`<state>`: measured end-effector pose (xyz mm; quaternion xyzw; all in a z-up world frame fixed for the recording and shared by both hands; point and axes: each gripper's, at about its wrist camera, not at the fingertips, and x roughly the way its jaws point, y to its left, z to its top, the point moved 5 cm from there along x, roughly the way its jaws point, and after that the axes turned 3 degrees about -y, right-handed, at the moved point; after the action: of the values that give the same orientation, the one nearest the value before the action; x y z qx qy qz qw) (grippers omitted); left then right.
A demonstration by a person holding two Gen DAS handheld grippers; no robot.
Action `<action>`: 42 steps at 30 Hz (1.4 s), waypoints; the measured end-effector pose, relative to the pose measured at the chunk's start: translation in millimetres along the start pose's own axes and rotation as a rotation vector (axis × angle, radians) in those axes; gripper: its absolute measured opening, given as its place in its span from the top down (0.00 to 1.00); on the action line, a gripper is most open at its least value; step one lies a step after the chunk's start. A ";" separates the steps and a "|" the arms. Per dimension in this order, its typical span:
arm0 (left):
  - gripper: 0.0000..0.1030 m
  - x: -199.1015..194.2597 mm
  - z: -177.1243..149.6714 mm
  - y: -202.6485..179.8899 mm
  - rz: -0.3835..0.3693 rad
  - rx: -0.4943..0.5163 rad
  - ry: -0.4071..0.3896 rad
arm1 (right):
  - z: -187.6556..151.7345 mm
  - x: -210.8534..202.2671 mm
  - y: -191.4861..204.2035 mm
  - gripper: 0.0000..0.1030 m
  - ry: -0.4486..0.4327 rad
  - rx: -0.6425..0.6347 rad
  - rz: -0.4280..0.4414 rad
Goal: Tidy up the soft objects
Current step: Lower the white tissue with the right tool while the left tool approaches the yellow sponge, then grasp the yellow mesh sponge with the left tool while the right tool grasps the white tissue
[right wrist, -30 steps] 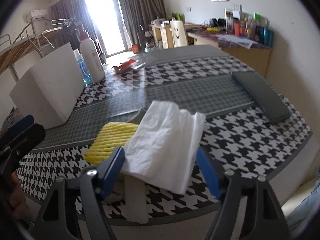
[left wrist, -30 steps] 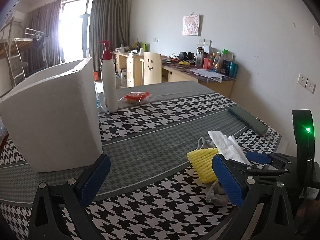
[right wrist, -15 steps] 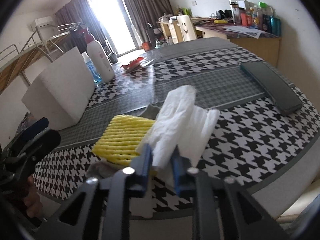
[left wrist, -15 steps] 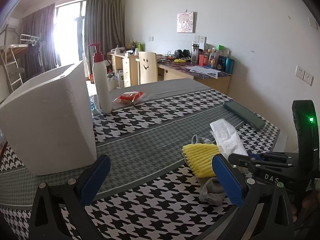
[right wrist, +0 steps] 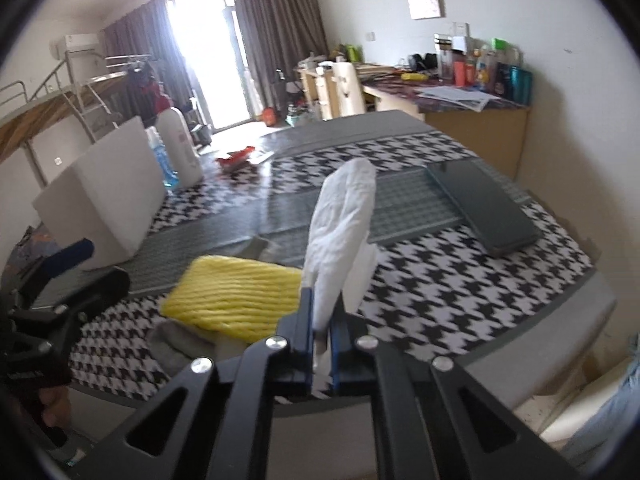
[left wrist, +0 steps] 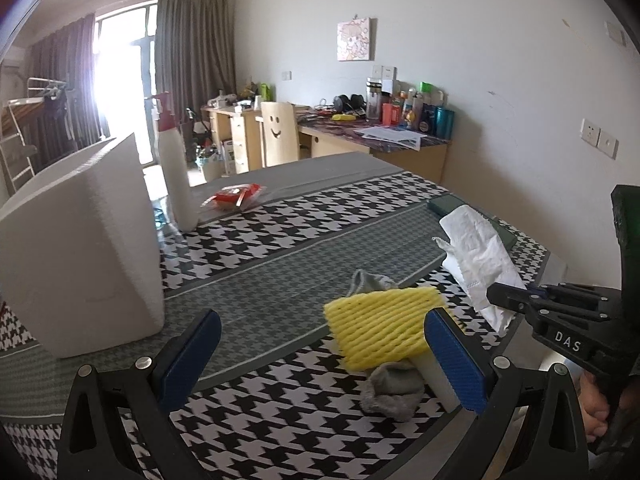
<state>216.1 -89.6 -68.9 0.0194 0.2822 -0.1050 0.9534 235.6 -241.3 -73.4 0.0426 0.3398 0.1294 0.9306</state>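
My right gripper [right wrist: 322,322] is shut on a white tissue [right wrist: 340,232], which stands up crumpled between the blue pads, lifted off the table. From the left wrist view the same tissue [left wrist: 478,258] hangs in the right gripper [left wrist: 506,300] at the right. A yellow foam net sleeve [left wrist: 380,326] [right wrist: 234,298] lies on a grey sock [left wrist: 390,390] near the table's front edge. My left gripper [left wrist: 320,356] is open, low over the table, with the yellow sleeve just ahead of its right finger [left wrist: 454,364].
A white foam box [left wrist: 80,248] stands at the left. Behind it are a white pump bottle [left wrist: 176,176] and a red packet [left wrist: 234,196]. A dark green flat case [right wrist: 482,206] lies at the right of the houndstooth tablecloth [left wrist: 260,240]. A desk stands along the far wall.
The right gripper closed on the flat tissue, bunched it up and raised it slightly. The left gripper drifted sideways, staying open.
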 end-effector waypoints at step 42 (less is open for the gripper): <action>0.69 47.8 -31.9 -67.8 -0.136 0.247 0.213 | -18.2 15.4 -42.7 0.42 0.056 0.064 -0.063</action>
<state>223.8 -161.8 -120.1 0.1282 0.3674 -0.2002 0.8992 244.2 -278.5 -104.0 0.0578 0.3705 0.0904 0.9226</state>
